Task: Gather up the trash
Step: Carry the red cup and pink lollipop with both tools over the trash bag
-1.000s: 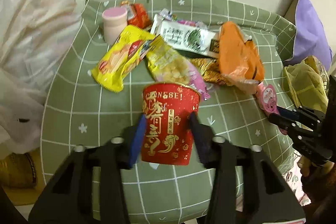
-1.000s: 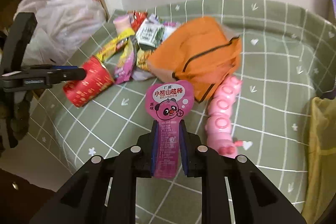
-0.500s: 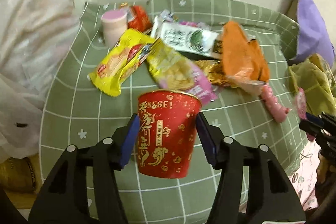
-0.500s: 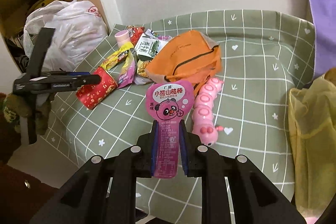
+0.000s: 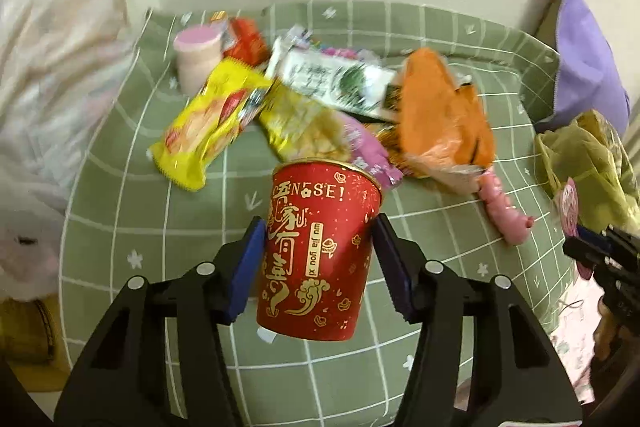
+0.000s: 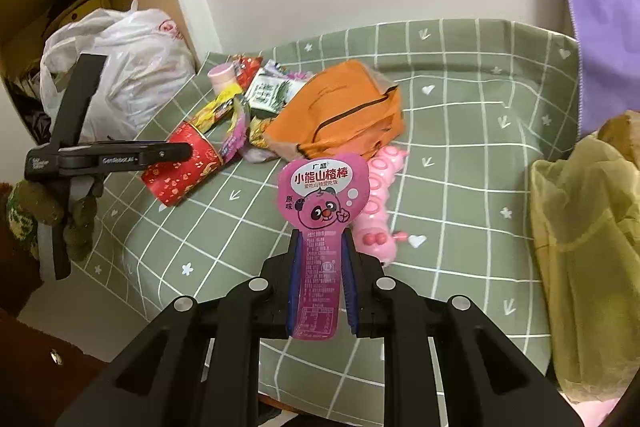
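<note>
My left gripper (image 5: 318,247) is shut on a red paper cup (image 5: 320,251) with gold print and holds it above the green checked tablecloth (image 5: 132,211). The cup and left gripper also show in the right wrist view (image 6: 180,167), at the table's left edge. My right gripper (image 6: 322,255) is shut on a pink candy wrapper (image 6: 322,195) with a panda face, held above the cloth's front. A pile of snack wrappers (image 5: 216,123) lies at the back of the table: yellow packets, a white-green packet (image 5: 336,83), an orange bag (image 6: 344,111).
A pink caterpillar toy (image 6: 376,211) lies beside the orange bag. A pink-lidded cup (image 5: 198,59) stands at the back left. A white plastic bag (image 6: 120,67) sits left of the table by a shelf. A yellow-green bag (image 6: 588,235) hangs at the right, purple cloth (image 6: 600,27) behind.
The left gripper lifted the red cup off the cloth and drew back slightly. The right gripper pulled back and rose with the pink wrapper, widening its view of the table.
</note>
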A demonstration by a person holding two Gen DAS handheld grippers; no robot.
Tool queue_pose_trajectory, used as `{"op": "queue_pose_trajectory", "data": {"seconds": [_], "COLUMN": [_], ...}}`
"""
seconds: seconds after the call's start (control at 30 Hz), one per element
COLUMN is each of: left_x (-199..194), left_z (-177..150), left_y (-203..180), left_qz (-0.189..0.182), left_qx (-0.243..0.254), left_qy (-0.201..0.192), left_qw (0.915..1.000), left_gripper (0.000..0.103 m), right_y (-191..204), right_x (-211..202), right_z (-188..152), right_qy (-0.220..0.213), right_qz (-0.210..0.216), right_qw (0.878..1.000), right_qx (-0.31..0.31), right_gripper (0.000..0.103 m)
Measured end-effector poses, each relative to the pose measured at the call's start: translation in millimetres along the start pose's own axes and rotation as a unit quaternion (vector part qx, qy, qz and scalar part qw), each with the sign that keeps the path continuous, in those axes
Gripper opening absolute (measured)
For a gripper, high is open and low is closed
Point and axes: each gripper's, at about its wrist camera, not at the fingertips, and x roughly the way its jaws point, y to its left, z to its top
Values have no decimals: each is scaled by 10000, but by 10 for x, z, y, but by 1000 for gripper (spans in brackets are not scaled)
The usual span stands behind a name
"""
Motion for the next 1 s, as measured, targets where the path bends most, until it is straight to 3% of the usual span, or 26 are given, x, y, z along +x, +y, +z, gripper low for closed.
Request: {"op": "queue_pose_trajectory", "data": {"seconds": [0.23,0.43,0.53,0.77,0.87,1.0], "left_x": [-495,-745,-731,-549,-357,-33], "left_z": [365,820,953,1136,1140,1097], "left_y": [-452,-1278,-1678,-2785,-3254,-3686], "left_qz": [-711,-1532,-1898,-3096,-3484,-3647], "left_qx": [92,615,878,1426,1668,1921], "left_qy": [-1009,-1513,-1509,-1125,-789,-352], "left_qw": [9923,9746,9662,9334,9190,9104], "left_gripper": [51,52,52,52,52,54], "right_y": [-269,-652,-886,-1521,-1775,-2046], "right_x": [-455,-1200,-1581,-2304,-2399,-2237], "right_z": [126,295,297,86,-8,-73], "right_qy": [-571,-1269,-1518,-1690,-1540,-1224], "right_qz": [-312,-994,-1420,-2228,-2310,-2254], "right_qw": [9975,9863,9773,9564,9556,9607], "right_qx": [272,351,421,843,985,1058], "right_gripper": [18,18,18,18,18,18]}}
